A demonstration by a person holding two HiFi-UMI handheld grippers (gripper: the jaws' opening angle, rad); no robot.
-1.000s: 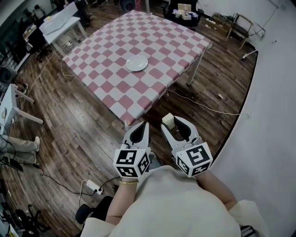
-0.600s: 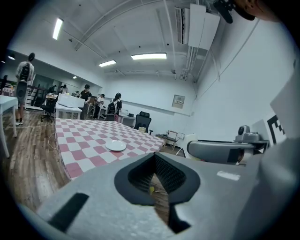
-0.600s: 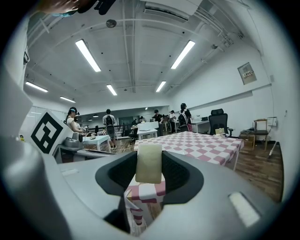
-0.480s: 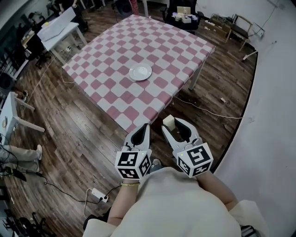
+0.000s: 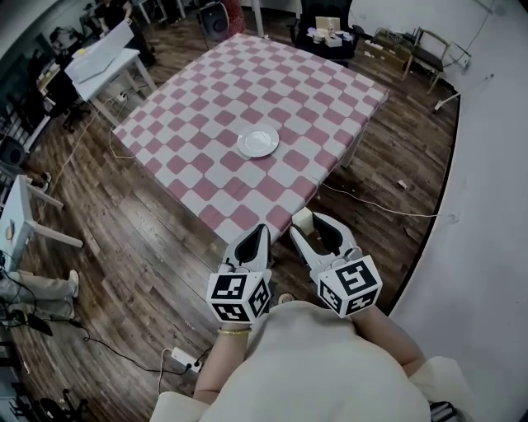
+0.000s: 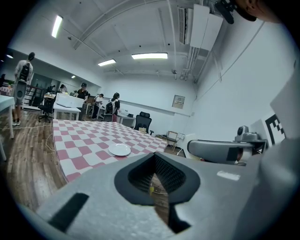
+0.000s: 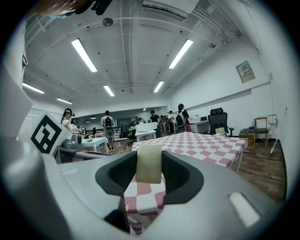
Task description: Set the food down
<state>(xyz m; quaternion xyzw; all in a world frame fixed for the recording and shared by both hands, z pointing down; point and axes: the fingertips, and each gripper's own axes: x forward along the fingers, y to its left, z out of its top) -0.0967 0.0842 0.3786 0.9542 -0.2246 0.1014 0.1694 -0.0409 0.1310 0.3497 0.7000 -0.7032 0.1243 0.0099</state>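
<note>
A pale, cream block of food [image 5: 301,218] sits between the jaws of my right gripper [image 5: 308,222], which is shut on it just short of the table's near corner. In the right gripper view the food [image 7: 148,162] stands upright between the dark pads. My left gripper [image 5: 257,234] is beside it, shut with nothing in it; its jaws [image 6: 153,159] meet at the tips. Further in, a white plate [image 5: 258,141] lies on the pink-and-white checked table [image 5: 214,99]. The plate [image 6: 120,149] also shows in the left gripper view.
Wooden floor surrounds the table, with cables and a power strip [image 5: 181,358] near my feet. White desks [image 5: 103,45] stand at the far left, a black chair [image 5: 326,25] behind the table, a white wall on the right. Several people stand far back [image 7: 108,123].
The table and plate have come nearer and shifted right in the head view. Both grippers keep the same pose, the food still held in the right one.
</note>
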